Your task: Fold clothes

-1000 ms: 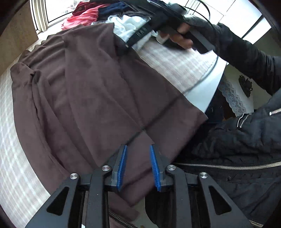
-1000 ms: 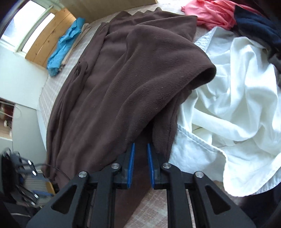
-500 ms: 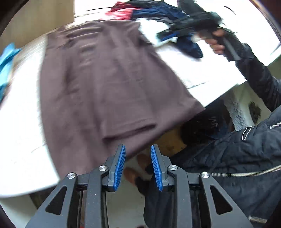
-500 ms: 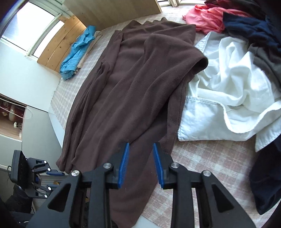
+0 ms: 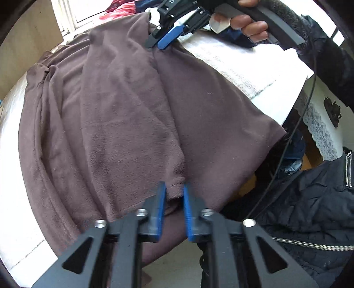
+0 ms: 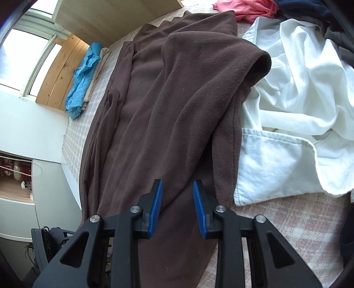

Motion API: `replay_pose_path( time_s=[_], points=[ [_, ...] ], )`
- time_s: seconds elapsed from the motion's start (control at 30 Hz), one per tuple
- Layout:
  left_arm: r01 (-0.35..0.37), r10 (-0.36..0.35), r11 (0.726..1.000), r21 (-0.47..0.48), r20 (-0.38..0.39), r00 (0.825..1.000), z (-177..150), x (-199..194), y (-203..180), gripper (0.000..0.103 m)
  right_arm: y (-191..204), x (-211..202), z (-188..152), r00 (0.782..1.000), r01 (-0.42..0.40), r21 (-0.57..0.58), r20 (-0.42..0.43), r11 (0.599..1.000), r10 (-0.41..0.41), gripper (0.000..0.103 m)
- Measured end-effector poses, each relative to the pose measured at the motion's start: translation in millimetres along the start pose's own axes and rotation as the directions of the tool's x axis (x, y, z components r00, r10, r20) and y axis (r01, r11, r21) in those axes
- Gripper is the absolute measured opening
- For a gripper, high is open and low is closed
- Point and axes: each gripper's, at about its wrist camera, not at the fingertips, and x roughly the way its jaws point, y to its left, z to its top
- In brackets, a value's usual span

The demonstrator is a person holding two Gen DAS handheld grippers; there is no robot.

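— What's changed since a second ago?

— The left gripper has come down onto the near hem of the brown fleece garment. A moment back its blue pads hung over the floor, past the bed's edge, with nothing between them. Its jaws have just been closing, and a fold of the brown hem now sits pinched between them.

— And the other one?

— The right gripper has just been opening a little. A second ago its pads were nearly together at the fleece's edge; now they stand apart above the cloth, gripping nothing. From the left camera you can see it at the far end of the garment, in the person's hand.

— Where does the fleece lie?

— Spread lengthways on the checked bed cover, one side folded over the middle, the near end drooping off the bed's edge.

— Any baskets or bins?

— None that I can see. The rest is loose on the bed: a crumpled white shirt touching the fleece's right side, a pink garment and dark clothes at the far right, and a blue cloth over at the far left by the wooden headboard.
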Motion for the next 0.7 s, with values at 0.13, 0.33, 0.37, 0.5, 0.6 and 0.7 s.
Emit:
replay_pose_path(
  time_s=[0.13, 0.33, 0.37, 0.5, 0.6, 0.7],
  points=[
    [0.127, -0.116, 0.985, -0.115, 0.097, 0.988, 0, -33, 22, 0.012, -12, 8, 13, 0.998, -0.065, 0.093, 0.009, 0.994, 0.064, 0.033],
    [0.285, -0.246, 0.945, -0.164, 0.22, 0.944, -6, -76, 23, 0.012, -13, 12, 20, 0.996, -0.087, 0.071, 0.018, 0.994, 0.086, 0.011],
    [0.291, -0.252, 0.943, -0.16, 0.225, 0.941, -5, -79, 19, 0.012, -11, 10, 22, 0.998, -0.07, 0.054, 0.01, 0.996, 0.069, 0.008],
    [0.29, -0.263, 0.951, -0.109, 0.208, 0.942, 3, -78, -11, 0.012, -6, -11, 22, 1.0, -0.031, -0.016, -0.002, 0.999, 0.031, 0.007],
    [0.314, -0.298, 0.948, -0.056, 0.188, 0.936, 6, -71, -38, 0.012, -4, -28, 21, 1.0, 0.003, -0.06, -0.001, 0.998, -0.003, 0.006],
    [0.285, -0.282, 0.958, 0.001, 0.151, 0.947, 11, -51, -64, 0.012, -4, -28, 19, 0.998, 0.061, -0.107, -0.009, 0.992, -0.062, 0.006]
  ],
)
